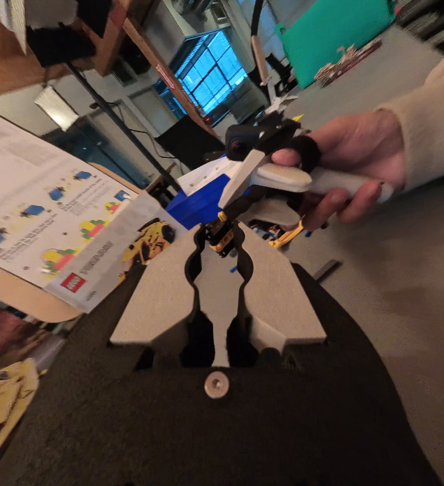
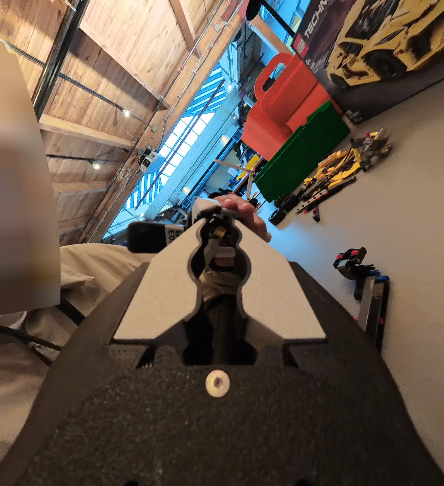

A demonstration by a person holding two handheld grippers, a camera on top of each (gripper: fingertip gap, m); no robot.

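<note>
I am standing close and looking at two grippers meeting nose to nose in the air above the grey table [image 2: 412,263]. The left gripper [image 1: 219,231] is pinching a small black and yellow brick piece [image 1: 221,236] at its very tips. The right gripper [image 2: 217,228] is coming at the same piece from the other side, and its tips look to be squeezing it too. I think the piece is being gripped from both sides so that it is not wobbling or dropping. It is hanging between the two, not touching the table.

A right hand [image 1: 360,168] is wrapping round the right gripper's handle, and a left hand [image 2: 241,213] is doing the same behind the left one.

Now I am counting. There are two grippers, two hands and one small piece.

On the table a half-built yellow car [image 2: 333,171] is lying on its own, well apart from the grippers, with loose black wheels [image 2: 276,217] just beside it. One small black and grey built part [image 2: 357,273] is sitting nearer.

I am seeing three storage boxes:
- one red box [image 2: 281,110]
- one green box [image 2: 302,155]
- one blue box [image 1: 202,202]

One big carton with a yellow car picture [image 2: 373,52] is standing behind them.

One building booklet [image 1: 105,252] is lying over one printed sheet [image 1: 31,197], both to the left, probably so the pictures are easy to look at.
</note>
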